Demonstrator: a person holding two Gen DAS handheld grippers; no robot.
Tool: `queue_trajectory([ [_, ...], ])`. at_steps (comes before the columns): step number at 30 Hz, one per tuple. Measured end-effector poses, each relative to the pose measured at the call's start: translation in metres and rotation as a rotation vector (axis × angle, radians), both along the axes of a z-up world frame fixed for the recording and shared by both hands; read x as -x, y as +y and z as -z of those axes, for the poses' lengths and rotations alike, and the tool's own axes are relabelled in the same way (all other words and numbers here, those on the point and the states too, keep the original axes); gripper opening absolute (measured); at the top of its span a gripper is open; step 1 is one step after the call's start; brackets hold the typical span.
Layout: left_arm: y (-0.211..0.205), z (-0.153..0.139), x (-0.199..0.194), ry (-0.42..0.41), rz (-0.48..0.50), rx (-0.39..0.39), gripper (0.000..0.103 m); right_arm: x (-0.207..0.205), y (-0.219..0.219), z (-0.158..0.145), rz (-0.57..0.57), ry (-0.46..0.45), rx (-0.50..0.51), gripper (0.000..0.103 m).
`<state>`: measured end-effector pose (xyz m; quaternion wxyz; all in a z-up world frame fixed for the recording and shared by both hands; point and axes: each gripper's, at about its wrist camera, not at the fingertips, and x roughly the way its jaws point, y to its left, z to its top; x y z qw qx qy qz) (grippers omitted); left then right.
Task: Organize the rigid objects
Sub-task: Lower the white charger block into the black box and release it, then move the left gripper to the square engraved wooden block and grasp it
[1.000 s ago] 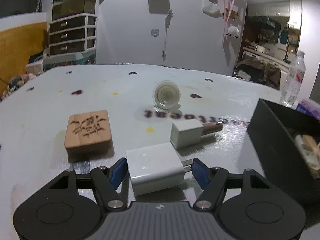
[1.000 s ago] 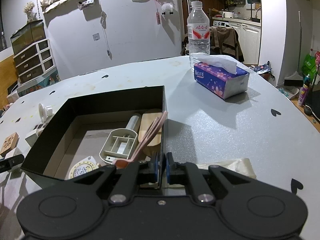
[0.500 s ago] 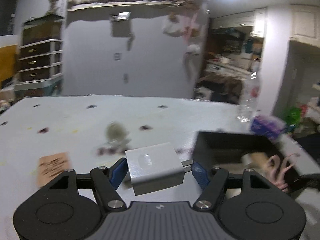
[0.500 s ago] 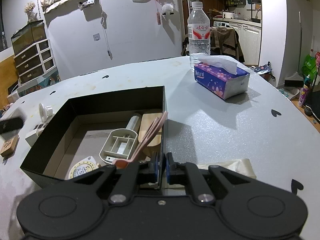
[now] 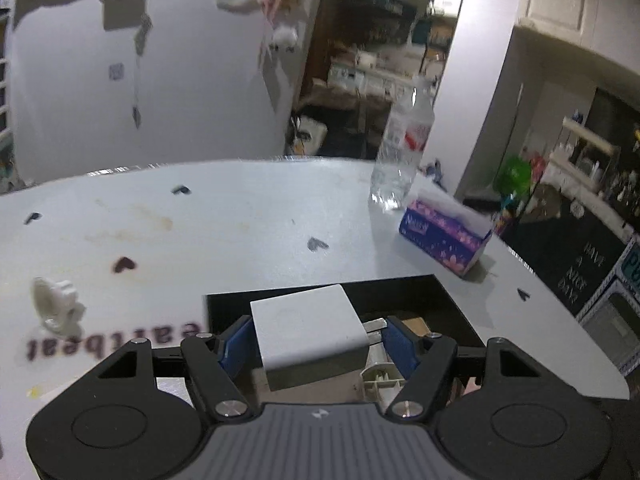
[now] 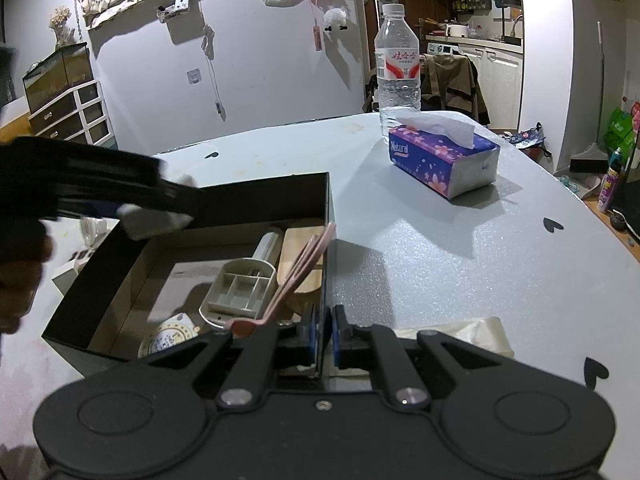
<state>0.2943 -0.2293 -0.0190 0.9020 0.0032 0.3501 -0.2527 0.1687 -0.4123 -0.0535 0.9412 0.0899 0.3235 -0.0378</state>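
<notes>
My left gripper (image 5: 316, 342) is shut on a white charger block (image 5: 306, 328) and holds it in the air over the left side of the black box (image 5: 404, 292). In the right wrist view the same left gripper (image 6: 120, 190) reaches in from the left with the charger (image 6: 154, 222) above the box's left wall. My right gripper (image 6: 324, 338) is shut on the near right wall of the black box (image 6: 264, 194). Inside the box lie a beige divided tray (image 6: 240, 290), a wooden board (image 6: 302, 258), a pink utensil (image 6: 296, 276) and a round disc (image 6: 168, 338).
A water bottle (image 6: 397, 68) and a purple tissue box (image 6: 442, 156) stand at the far right of the grey table (image 6: 460, 256). A white round holder (image 5: 54, 306) stands left of the box. A second white block (image 6: 68, 274) lies by the box's left wall.
My left gripper has lifted the charger off the table and swung it right, from beside the wooden tile to above the box. The right gripper has stayed still on the box wall.
</notes>
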Motion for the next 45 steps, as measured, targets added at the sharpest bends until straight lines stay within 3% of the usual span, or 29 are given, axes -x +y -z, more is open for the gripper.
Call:
queue_trajectory([
  [7,-0.025,0.025,-0.031,0.125,0.060,-0.081,0.070,0.001,-0.001,0.000,-0.004,-0.003,-0.003,0.008],
  [16,-0.038,0.032,-0.043,0.102,0.054,-0.156,0.074,0.001,-0.001,0.001,-0.008,-0.005,-0.009,0.009],
  [19,-0.038,0.031,-0.043,0.097,0.075,-0.135,0.081,0.001,-0.001,0.001,-0.010,-0.003,-0.009,0.009],
  [29,-0.036,0.024,-0.033,0.099,0.090,-0.125,0.081,0.000,-0.001,0.000,-0.011,0.001,-0.007,0.009],
  [45,-0.008,-0.010,0.015,0.062,0.120,-0.070,0.084,-0.003,0.002,-0.001,-0.012,0.017,0.007,0.008],
])
